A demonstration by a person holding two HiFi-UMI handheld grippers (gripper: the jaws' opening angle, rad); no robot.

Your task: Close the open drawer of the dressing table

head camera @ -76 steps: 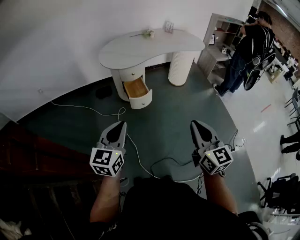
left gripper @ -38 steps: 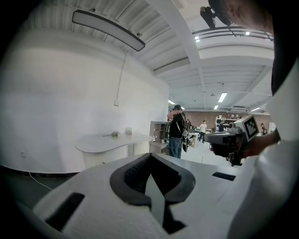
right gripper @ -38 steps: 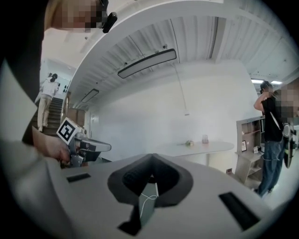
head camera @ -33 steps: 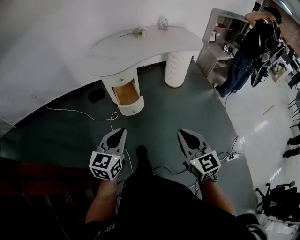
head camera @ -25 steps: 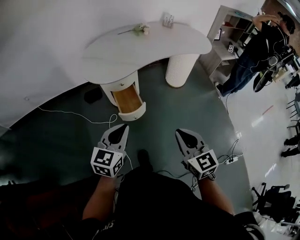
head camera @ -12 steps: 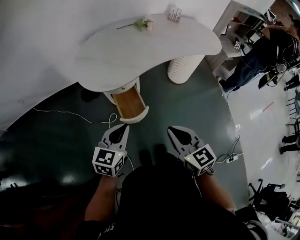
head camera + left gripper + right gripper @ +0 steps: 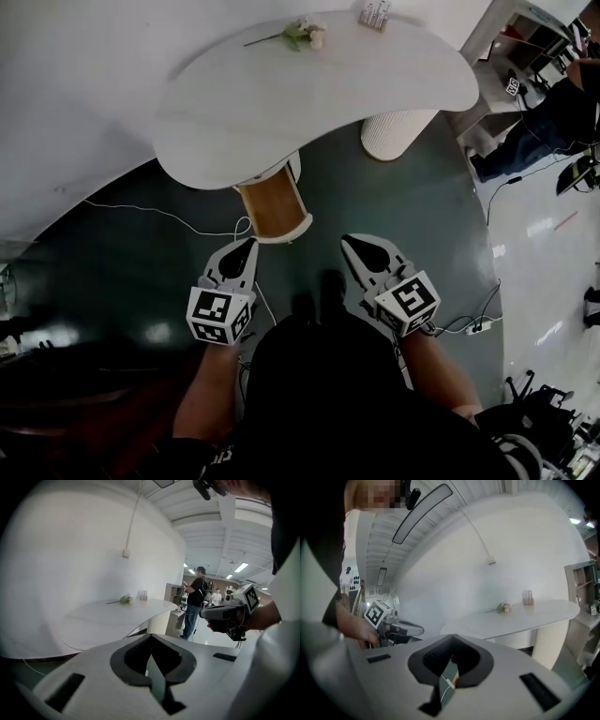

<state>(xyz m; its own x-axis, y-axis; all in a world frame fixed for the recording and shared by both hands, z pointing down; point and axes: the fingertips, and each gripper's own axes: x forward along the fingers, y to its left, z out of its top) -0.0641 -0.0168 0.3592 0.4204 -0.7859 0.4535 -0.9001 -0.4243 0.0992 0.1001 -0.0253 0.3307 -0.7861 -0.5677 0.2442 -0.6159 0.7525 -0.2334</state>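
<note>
**Drawer within reach, claws not yet on it**

The white drawer with the pale wooden inside [image 7: 273, 208] stands pulled out from under the left end of the white kidney-shaped dressing bench [image 7: 309, 94], at the middle of the head view. Its curved front faces the person. The left claw [image 7: 246, 246] hovers just below that front in the frame and the right claw [image 7: 350, 243] a little to the right of it; neither touches it. Each claw's own view shows its jaws drawn together on nothing, the left [image 7: 151, 635] and the right [image 7: 452, 637] alike.

Closed tips should suit a push. I would bring the left claw down to the height of the drawer front, set it against the middle of that front rather than a corner, and press straight along the drawer's run towards the pedestal, so it does not skew. The thin white cable [image 7: 169, 215] on the dark green floor, left of the drawer, is something to step clear of.

Three seconds ago the bench sat small in the upper middle of the frame, well apart from the claws. Now its top fills the upper frame, with the pale flower stem [image 7: 300, 30] near the top edge. The drawer is as far out as before and the claws are as tightly drawn.
</note>
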